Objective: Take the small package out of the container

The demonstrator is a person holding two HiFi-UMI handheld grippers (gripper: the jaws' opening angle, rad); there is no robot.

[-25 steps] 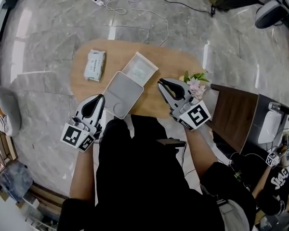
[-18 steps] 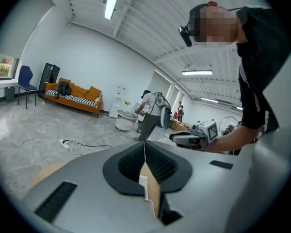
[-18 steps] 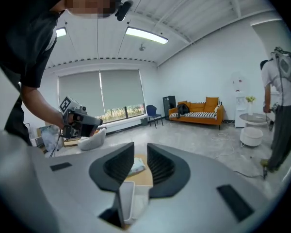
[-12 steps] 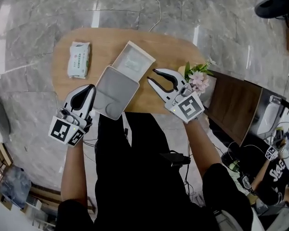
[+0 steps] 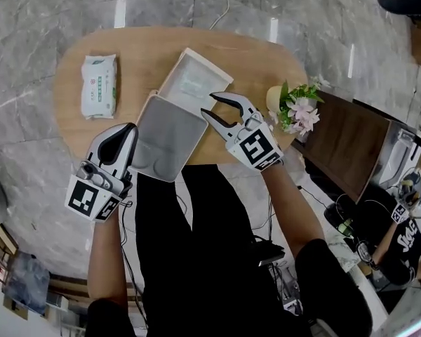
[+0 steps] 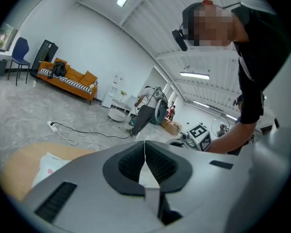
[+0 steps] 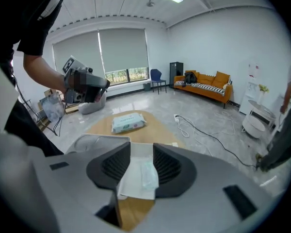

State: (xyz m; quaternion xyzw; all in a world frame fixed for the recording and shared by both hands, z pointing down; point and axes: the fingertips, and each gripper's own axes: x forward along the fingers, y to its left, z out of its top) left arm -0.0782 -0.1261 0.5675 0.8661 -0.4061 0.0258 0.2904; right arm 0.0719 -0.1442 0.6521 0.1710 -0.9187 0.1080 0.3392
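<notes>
- The person stands at the near edge of the table (image 5: 147,55), a gripper in each hand.
- The left gripper (image 5: 125,130) is at the table's near left edge, just beside the lid (image 5: 167,135). Its jaws are pressed together, with nothing between them.
- The right gripper (image 5: 209,105) points down and to the left over the container (image 5: 210,64). Its jaws stand spread and have just been opening. Nothing is gripped; the container's floor and the package (image 7: 148,173) show through the gap, beyond the pads.
- The lid is grey, flipped open toward the person, and overhangs the near table edge.
- The container is a white, shallow, open box set at an angle near the middle of the table, joined to the lid at its near side.
- The package is small, pale green and flat, and lies inside the container on its floor.
- A wipes pack (image 5: 99,85) lies flat on the table's left part, well apart from the container.
- Flowers (image 5: 298,107) stand in a pot at the table's right edge.
- A dark side table (image 5: 344,139) sits to the right of the flowers, on the grey marble floor.
</notes>
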